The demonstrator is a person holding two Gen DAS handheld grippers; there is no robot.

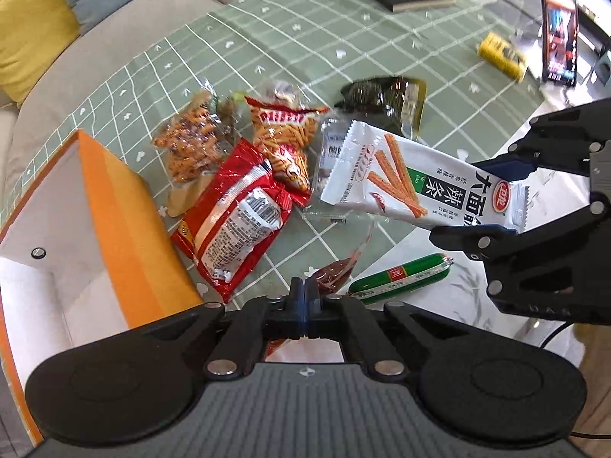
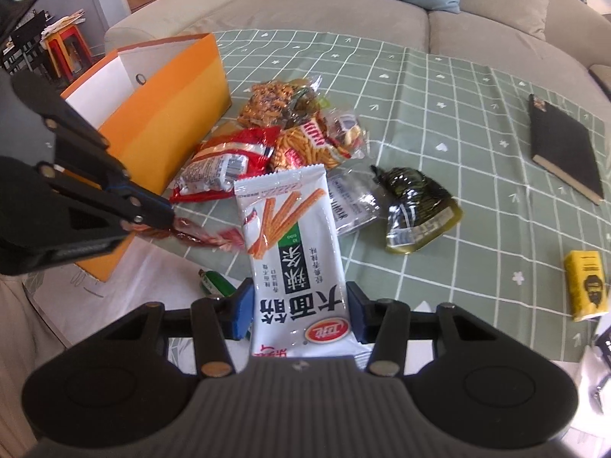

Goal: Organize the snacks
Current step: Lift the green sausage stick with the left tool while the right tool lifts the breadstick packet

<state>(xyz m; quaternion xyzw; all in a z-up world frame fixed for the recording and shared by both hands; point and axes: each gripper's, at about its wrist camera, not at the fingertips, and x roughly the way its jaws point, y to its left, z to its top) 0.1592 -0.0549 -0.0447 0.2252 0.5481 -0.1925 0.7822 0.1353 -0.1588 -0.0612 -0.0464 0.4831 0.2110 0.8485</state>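
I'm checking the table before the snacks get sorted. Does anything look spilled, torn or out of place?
Nothing looks spilled or torn. The snack packets lie in a loose overlapping heap beside the orange box, and a green sausage lies apart at the tablecloth edge. A yellow pack sits alone, well away.

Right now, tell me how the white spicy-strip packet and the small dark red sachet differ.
The white spicy-strip packet is long, opaque and printed with orange sticks; the small dark red sachet is smaller, see-through and shows dark filling. The packet sits between the right gripper pads, gripped across its width; the sachet is pinched at one end by the shut left gripper. Both are held off the table.
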